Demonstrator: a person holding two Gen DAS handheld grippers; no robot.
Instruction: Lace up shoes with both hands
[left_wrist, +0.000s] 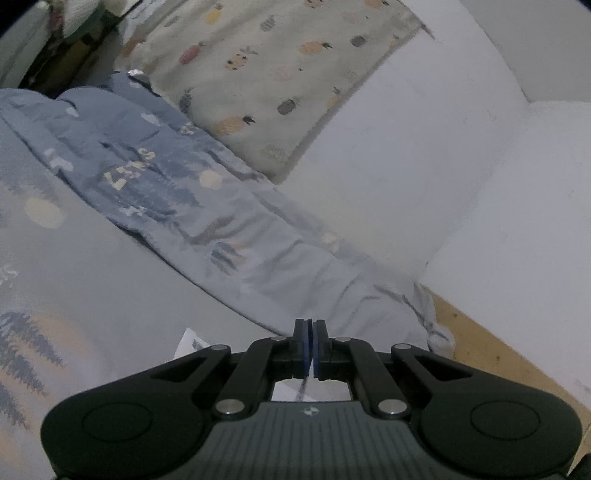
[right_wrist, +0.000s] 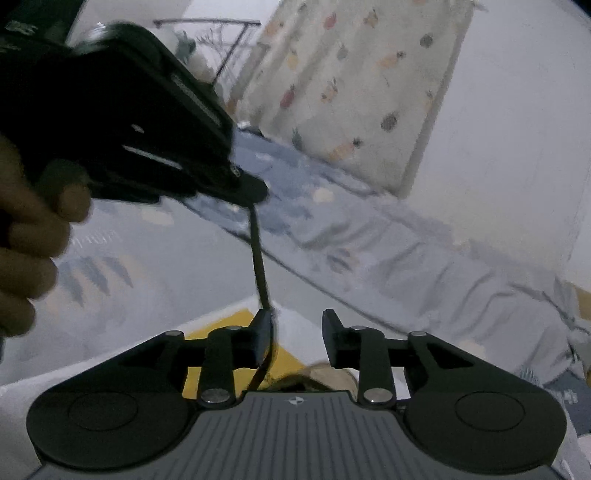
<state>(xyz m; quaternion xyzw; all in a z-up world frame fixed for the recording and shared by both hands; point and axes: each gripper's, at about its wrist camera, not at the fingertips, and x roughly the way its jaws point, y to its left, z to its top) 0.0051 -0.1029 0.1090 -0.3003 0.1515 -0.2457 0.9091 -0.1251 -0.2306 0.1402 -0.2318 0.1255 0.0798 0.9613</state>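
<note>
A black shoelace runs taut from the tip of my left gripper, at the upper left of the right wrist view, down to my right gripper. My right gripper is open. The lace lies against its left finger and passes on below, with a clear gap to the other finger. In the left wrist view my left gripper has its blue pads pressed together, and a thin strand of the lace shows just below them. A tan shape under the right gripper may be the shoe; most of it is hidden.
A person's hand holds the left gripper. Blue patterned bedding and a pineapple-print pillow lie ahead against a white wall. A yellow sheet and white paper lie below the grippers. A wooden strip shows at right.
</note>
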